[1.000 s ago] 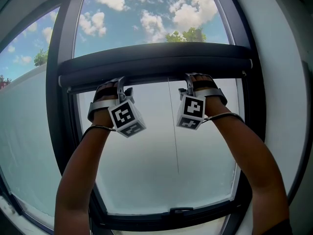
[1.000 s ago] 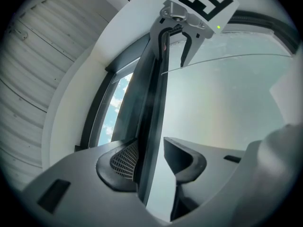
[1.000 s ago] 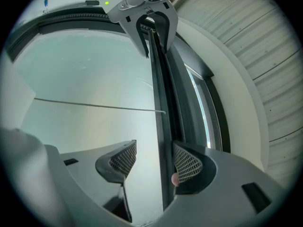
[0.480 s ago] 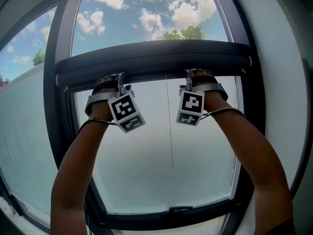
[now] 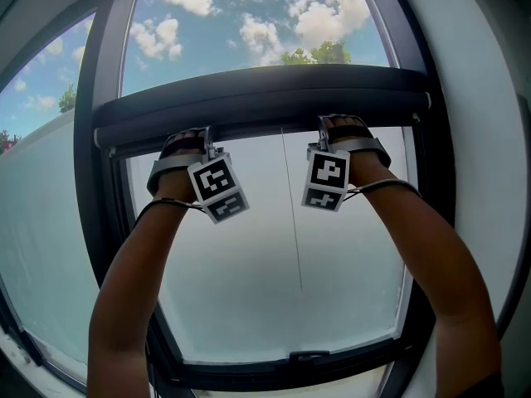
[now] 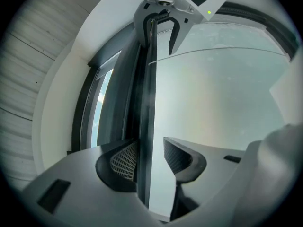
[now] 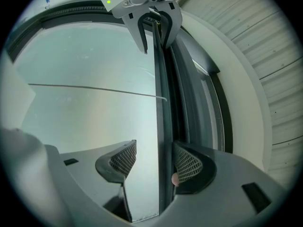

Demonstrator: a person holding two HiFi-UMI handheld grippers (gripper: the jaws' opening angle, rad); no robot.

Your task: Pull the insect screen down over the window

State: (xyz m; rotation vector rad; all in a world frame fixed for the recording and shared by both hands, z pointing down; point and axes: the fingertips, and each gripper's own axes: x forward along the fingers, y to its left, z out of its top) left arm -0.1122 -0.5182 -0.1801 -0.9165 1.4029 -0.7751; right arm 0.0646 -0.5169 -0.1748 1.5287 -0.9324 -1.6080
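Both grippers are up at the screen bar point(image 5: 265, 98), which sits across the upper part of the window frame point(image 5: 104, 206). Left gripper point(image 5: 203, 135) is on the bar's left stretch and right gripper point(image 5: 322, 131) on its right, with the cord point(image 5: 292, 222) hanging between them. Neither is clenched. The jaws are spread around the bar's edge, with only one pad point(image 6: 124, 161) on the left one and one pad point(image 7: 188, 164) on the right one against it.
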